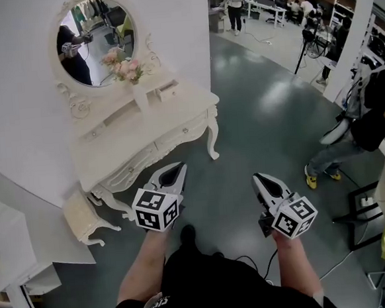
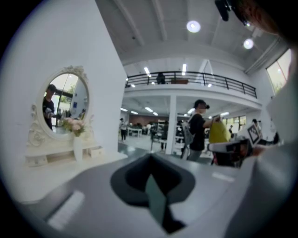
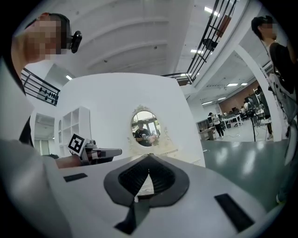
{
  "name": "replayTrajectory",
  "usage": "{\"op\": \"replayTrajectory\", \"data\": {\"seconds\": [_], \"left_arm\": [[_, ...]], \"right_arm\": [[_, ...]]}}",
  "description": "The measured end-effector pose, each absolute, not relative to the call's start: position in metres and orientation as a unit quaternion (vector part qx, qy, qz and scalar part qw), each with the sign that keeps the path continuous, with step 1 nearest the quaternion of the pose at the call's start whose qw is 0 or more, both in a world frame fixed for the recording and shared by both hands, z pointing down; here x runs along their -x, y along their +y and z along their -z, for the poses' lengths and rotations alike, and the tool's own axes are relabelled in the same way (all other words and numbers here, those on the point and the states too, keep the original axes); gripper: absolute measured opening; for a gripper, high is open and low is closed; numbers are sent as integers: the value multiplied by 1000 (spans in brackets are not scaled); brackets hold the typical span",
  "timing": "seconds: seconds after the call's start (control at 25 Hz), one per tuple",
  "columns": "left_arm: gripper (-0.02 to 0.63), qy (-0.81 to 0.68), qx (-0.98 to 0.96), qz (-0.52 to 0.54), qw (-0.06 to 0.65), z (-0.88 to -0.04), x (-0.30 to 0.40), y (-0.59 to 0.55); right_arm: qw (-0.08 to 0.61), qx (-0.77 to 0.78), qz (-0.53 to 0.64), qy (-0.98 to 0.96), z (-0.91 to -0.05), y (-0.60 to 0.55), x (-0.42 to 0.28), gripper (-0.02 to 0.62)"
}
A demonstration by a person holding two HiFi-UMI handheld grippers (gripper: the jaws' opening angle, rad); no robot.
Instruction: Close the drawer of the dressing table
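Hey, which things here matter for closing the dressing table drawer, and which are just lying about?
For the job: dressing table, its open drawer, left gripper, right gripper, both shut and empty.
Just about: flowers, vase, stool, bystander.

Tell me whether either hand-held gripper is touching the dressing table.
No: in the head view the left hand-held gripper and right hand-held gripper both hang over the floor, short of the dressing table.

Head view looks steeply down; all share dressing table (image 1: 141,129)
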State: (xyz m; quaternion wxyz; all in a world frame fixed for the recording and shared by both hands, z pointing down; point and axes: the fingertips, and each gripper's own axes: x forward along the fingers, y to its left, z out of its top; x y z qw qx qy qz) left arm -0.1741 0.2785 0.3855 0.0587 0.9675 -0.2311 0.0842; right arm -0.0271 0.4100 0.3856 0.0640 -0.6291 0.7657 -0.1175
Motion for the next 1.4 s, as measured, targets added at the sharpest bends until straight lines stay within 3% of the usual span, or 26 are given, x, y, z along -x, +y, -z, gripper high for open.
{"op": "replayTrajectory", "data": {"seconds": [0.84, 1.4], "left_arm": [[9, -210, -972, -71, 82, -396, 120, 121], [9, -176, -977, -79, 96, -403, 114, 10]], "right_arm": [[48, 633, 147, 758, -399, 260, -14, -6], [38, 629, 159, 760, -402, 131, 2, -6]]}}
